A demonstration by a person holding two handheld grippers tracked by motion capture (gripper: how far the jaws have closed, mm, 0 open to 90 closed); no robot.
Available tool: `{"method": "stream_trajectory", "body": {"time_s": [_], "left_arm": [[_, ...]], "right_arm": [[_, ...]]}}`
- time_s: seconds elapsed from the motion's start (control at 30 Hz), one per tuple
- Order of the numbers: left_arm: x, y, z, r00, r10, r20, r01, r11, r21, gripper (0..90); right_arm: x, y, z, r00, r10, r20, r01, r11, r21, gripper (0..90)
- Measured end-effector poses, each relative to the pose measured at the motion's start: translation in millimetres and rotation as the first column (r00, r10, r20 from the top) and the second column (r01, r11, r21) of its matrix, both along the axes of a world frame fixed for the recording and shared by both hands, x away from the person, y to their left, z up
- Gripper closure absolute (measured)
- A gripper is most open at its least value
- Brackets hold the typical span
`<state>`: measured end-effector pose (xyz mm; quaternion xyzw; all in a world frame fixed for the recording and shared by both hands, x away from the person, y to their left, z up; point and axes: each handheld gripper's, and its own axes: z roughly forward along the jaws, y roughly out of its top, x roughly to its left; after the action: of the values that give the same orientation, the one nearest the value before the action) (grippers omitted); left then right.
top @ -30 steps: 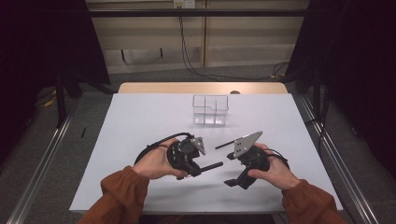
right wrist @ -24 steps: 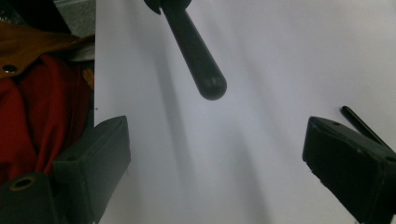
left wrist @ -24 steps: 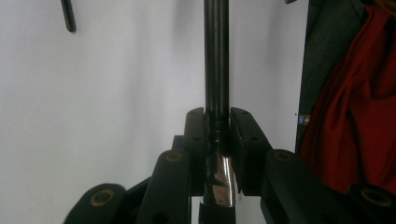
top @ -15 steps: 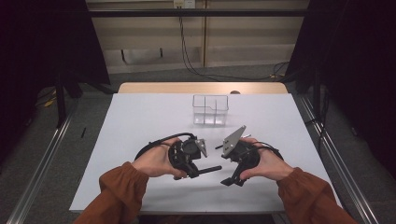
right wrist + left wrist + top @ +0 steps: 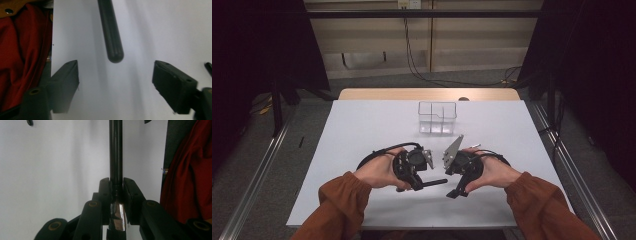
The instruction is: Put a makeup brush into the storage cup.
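On my left, the left gripper is keeping its place near the front of the white table, and its jaws are staying clenched on the black rod; in the left gripper view I am seeing the pads pressing both sides of it where the black shaft meets a shiny metal section. In the high view the rod is sticking out level from that gripper toward my other hand, just above the tabletop.

Moving rightward, the right gripper is sitting closer to the left one than it was a second ago, so the two hands are now nearly facing each other. Its jaws have just been closing, yet they are standing released. In the right gripper view the rod's rounded free end is hanging just ahead of the gap between the two pads, touching neither, with nothing between them.

Farther back, past both hands and well apart from them, a clear plastic box with inner dividers is standing where it stood before; I cannot tell whether its compartments are holding anything.
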<state>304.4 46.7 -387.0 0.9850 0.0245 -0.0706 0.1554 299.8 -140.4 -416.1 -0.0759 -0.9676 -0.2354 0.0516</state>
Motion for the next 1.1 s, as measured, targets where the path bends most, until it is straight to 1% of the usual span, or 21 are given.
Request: {"method": "stream_trajectory", "body": {"time_s": [0.1,0.17,0.23,0.27,0.33,0.37,0.47,0.5,0.53,0.6,0.67,0.7,0.73,0.77,0.87,0.9,0.93,1.0,1.03,1.07,1.1], "left_arm": [[0.6,-0.1,-1.1,1.0,-0.006,-0.004,0.006,1.0,0.004,77.7],[0.3,-0.4,-3.2,0.9999,0.007,-0.008,-0.007,1.0,0.0,77.7],[0.7,-0.3,-3.6,0.9999,0.001,-0.011,-0.001,1.0,0.0,77.7],[0.5,-0.4,-4.2,0.9999,0.004,-0.01,-0.004,1.0,-0.003,77.7],[1.6,-0.4,-4.6,1.0,-0.004,-0.008,0.004,1.0,0.003,77.7],[1.1,-0.3,-5.2,0.9999,0.009,-0.01,-0.009,0.9999,-0.006,77.7],[1.2,-0.4,-5.1,0.9999,0.008,-0.011,-0.008,0.9999,-0.009,77.7],[1.2,-0.4,-5.2,0.9999,0.008,-0.012,-0.008,0.9999,-0.01,77.7],[1.8,-0.6,-4.8,1.0,-0.005,-0.008,0.005,1.0,-0.004,77.7],[1.9,-0.9,-5.2,0.9999,-0.007,-0.01,0.007,1.0,-0.003,77.7],[2.0,-1.3,-5.7,1.0,-0.001,-0.007,0.001,1.0,-0.01,77.7],[2.4,-1.6,-5.6,1.0,-0.001,-0.006,0.001,0.9999,-0.01,77.7],[2.1,-1.9,-5.8,0.9999,0.002,-0.011,-0.002,0.9999,-0.011,77.7],[1.7,-2.4,-6.3,0.9999,0.005,-0.012,-0.005,0.9999,-0.011,77.7],[2.6,-3.4,-7.6,0.9999,-0.007,-0.007,0.007,1.0,-0.002,77.7],[2.8,-3.6,-8.0,0.9998,-0.004,-0.021,0.004,1.0,-0.004,77.7],[2.3,-4.0,-8.6,0.9999,-0.004,-0.012,0.004,1.0,-0.007,77.7],[2.4,-4.3,-8.0,0.9999,-0.012,-0.012,0.012,0.9999,-0.004,77.6],[2.6,-4.4,-7.9,0.9998,-0.014,-0.01,0.014,0.9999,-0.001,77.7],[2.2,-4.4,-8.1,0.9999,-0.008,-0.011,0.008,1.0,-0.006,77.7],[2.4,-4.4,-8.1,0.9998,-0.014,-0.012,0.014,0.9999,0.0,77.6]], "right_arm": [[0.5,1.4,0.5,1.0,-0.006,-0.007,0.006,1.0,0.005,27.0],[1.4,1.8,0.3,0.9998,-0.014,-0.017,0.014,1.0,0.006,28.6],[2.1,1.9,0.7,0.9992,-0.021,-0.034,0.021,1.0,0.01,34.1],[3.2,1.7,1.2,0.9988,-0.024,-0.042,0.025,1.0,0.015,34.9],[3.5,2.4,1.6,0.9986,-0.037,-0.039,0.038,0.999,0.008,35.4],[3.6,2.9,1.5,0.9981,-0.042,-0.044,0.042,0.999,0.005,35.4],[3.8,4.5,1.1,0.9988,-0.023,-0.043,0.023,1.0,-0.001,38.7],[3.9,5.1,1.2,0.9988,-0.022,-0.043,0.022,1.0,0.0,41.7],[3.8,5.5,1.3,0.9984,-0.023,-0.052,0.023,1.0,0.003,43.4],[4.4,5.7,1.8,0.9989,-0.016,-0.044,0.017,1.0,0.02,48.4],[4.3,6.1,1.9,0.999,-0.006,-0.044,0.007,1.0,0.025,48.5],[4.3,6.9,1.2,0.9996,-0.003,-0.029,0.004,0.999,0.032,48.5],[3.1,7.4,1.3,0.9988,-0.002,-0.049,0.004,1.0,0.023,48.5],[3.3,8.1,0.5,0.9995,0.002,-0.031,-0.001,1.0,0.03,48.5],[3.3,9.5,0.7,0.9992,0.004,-0.04,-0.003,0.999,0.038,52.6],[3.6,10.1,0.5,0.9993,0.006,-0.038,-0.004,0.999,0.044,54.3],[3.9,10.4,0.4,0.9994,0.009,-0.034,-0.007,0.999,0.049,55.4],[3.1,11.5,0.4,0.9993,0.014,-0.035,-0.012,0.999,0.048,58.8],[3.7,12.0,0.0,0.9995,0.02,-0.023,-0.019,0.998,0.053,60.6],[2.4,12.2,0.6,0.9989,0.02,-0.043,-0.018,0.999,0.042,61.4],[3.3,12.8,-0.3,0.9993,0.027,-0.024,-0.026,0.998,0.05,64.0]]}}
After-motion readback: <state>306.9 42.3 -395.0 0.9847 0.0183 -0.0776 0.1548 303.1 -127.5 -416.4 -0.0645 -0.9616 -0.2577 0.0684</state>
